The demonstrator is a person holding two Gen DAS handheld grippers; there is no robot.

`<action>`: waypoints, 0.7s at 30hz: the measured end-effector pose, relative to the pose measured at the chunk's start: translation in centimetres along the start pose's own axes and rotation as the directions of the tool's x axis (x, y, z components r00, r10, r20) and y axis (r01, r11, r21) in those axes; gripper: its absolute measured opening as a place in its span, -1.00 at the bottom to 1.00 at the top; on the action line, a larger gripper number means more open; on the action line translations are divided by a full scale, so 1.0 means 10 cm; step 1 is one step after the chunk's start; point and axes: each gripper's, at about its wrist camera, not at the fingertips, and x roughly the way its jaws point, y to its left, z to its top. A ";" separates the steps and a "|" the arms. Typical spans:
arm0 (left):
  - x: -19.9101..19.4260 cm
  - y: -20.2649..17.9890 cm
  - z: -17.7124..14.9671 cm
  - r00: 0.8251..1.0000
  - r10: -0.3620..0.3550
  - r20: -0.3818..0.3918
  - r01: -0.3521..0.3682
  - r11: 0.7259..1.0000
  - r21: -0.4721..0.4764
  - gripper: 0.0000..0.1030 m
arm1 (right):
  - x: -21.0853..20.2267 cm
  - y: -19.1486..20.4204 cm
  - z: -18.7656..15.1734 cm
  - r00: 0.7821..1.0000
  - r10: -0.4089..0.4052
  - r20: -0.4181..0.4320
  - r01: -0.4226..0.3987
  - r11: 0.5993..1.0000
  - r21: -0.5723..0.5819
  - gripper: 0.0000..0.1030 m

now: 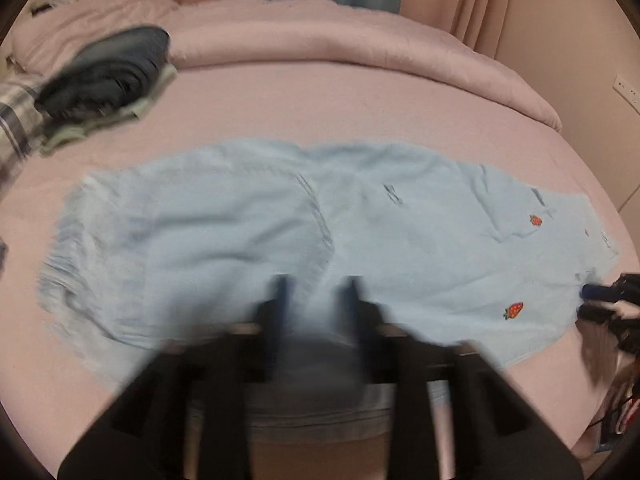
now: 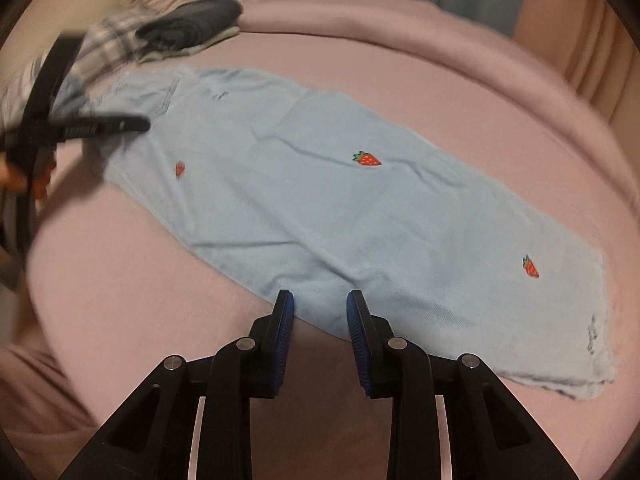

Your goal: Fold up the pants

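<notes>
The right gripper stands released, its blue pads apart with nothing between them, poised just at the near long edge of the light blue pants. The left gripper is blurred in its own view, but its fingers show a clear gap and pale cloth behind it, so it too reads as released, hovering over the near edge close to the waist end. In the right wrist view the left gripper appears at the far left, over the waistband area.

The pants lie stretched out on the pink bed, apparently already doubled leg over leg into one long strip, with strawberry patches scattered along it and the frayed hem toward the right. A pile of dark folded clothes on a plaid garment sits near the waist end, apart from the pants.

The step in hand looks like taking hold for the next fold, end to end. To do it well, each gripper should bite both layers at the edge, not the top layer alone, and pinch clear of the bedsheet. The right gripper would do better nearer the hem corner, so the end lifts square. Carrying the hem low and level toward the waistband should keep the layers from sliding apart.
</notes>
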 end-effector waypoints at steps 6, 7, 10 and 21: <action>-0.32 0.34 0.00 0.994 0.073 0.085 -0.068 0.996 -0.054 0.35 | 0.00 -0.16 0.56 0.987 0.098 0.124 -0.111 0.988 0.103 -0.40; -0.28 0.44 -0.04 0.994 0.094 0.057 -0.091 0.994 -0.067 0.35 | 0.12 -0.13 0.71 0.988 0.089 0.124 -0.102 0.990 0.098 -0.40; -0.12 0.58 -0.23 0.992 0.121 -0.039 -0.123 0.990 -0.063 0.33 | 0.55 -0.07 1.07 0.991 0.106 0.088 -0.115 0.988 0.106 -0.40; -0.29 0.47 -0.28 0.996 0.085 -0.010 -0.085 0.996 -0.041 0.43 | 0.63 -0.11 1.25 0.997 0.048 0.059 -0.059 0.980 0.189 -0.37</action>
